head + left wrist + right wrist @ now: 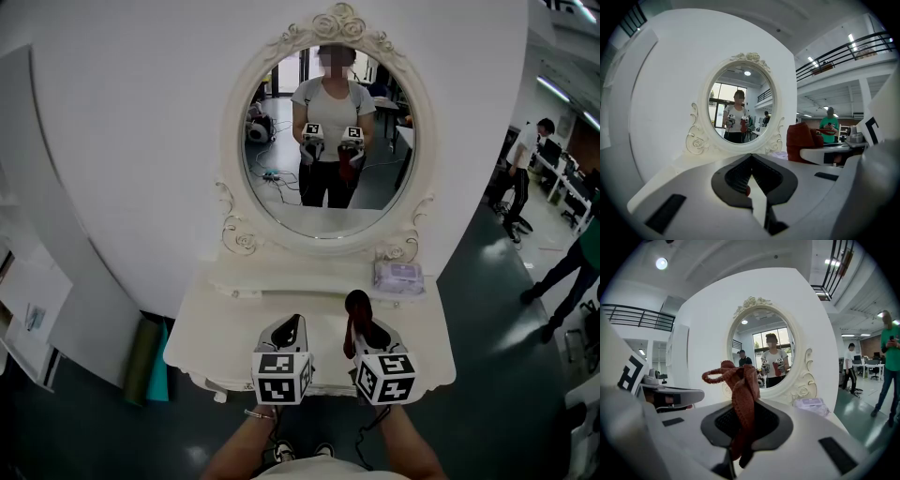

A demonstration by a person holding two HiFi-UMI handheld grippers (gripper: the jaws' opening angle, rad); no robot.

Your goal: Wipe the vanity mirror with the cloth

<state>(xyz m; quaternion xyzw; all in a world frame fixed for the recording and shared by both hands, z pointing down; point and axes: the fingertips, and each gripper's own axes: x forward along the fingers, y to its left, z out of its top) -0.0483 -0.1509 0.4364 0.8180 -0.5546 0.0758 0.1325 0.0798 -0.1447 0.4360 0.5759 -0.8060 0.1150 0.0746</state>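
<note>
Your right gripper is clamped on the cloth; its jaws pinch the rust-red fabric near the middle, a looped bunch stands up above the tips and a short tail hangs below them. Your left gripper has its jaws brought together at the tips with nothing between them; it touches nothing.

From the head view, both grippers sit side by side below the mirror, over the front part of the counter, pointing toward the glass but well short of it; the left gripper is just beside the right gripper, and the two marker cubes are level with each other. Your forearms come up from the bottom edge, roughly parallel; the hands themselves are mostly hidden behind the cubes.

The cloth is off the counter, held upright and not touching the mirror; a pack of wipes lies at the mirror's lower right, against its frame.
</note>
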